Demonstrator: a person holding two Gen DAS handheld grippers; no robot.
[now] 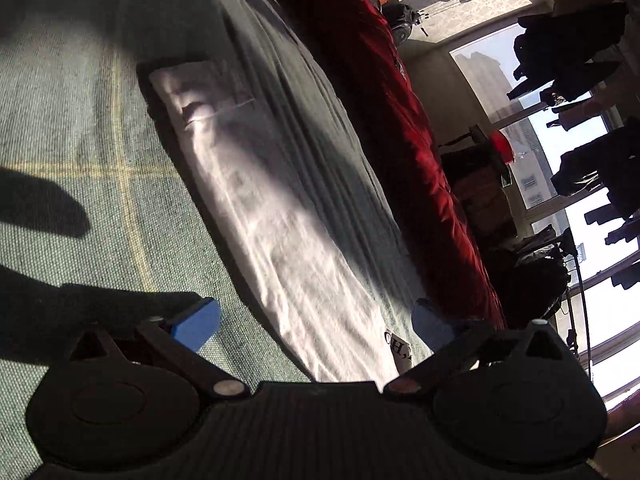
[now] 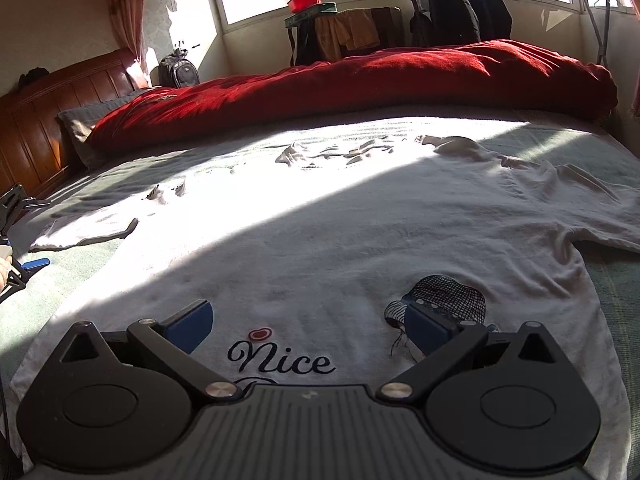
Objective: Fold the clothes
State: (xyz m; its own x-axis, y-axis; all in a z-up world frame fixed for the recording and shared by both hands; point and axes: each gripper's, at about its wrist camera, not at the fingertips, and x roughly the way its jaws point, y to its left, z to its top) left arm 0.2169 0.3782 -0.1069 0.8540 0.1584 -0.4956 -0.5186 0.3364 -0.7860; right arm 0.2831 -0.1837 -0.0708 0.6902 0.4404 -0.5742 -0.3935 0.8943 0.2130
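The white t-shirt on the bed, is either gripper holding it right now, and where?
No. The left gripper and right gripper are both open above the white t-shirt, gripping nothing.

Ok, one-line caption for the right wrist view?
Open right gripper poised over a white T-shirt spread flat on the bed, red quilt behind.

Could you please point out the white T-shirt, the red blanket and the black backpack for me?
White T-shirt (image 2: 320, 240): right wrist view, on the middle of its front.
Red blanket (image 2: 360, 80): right wrist view, on its top surface.
Black backpack (image 2: 178, 70): right wrist view, on its front panel.
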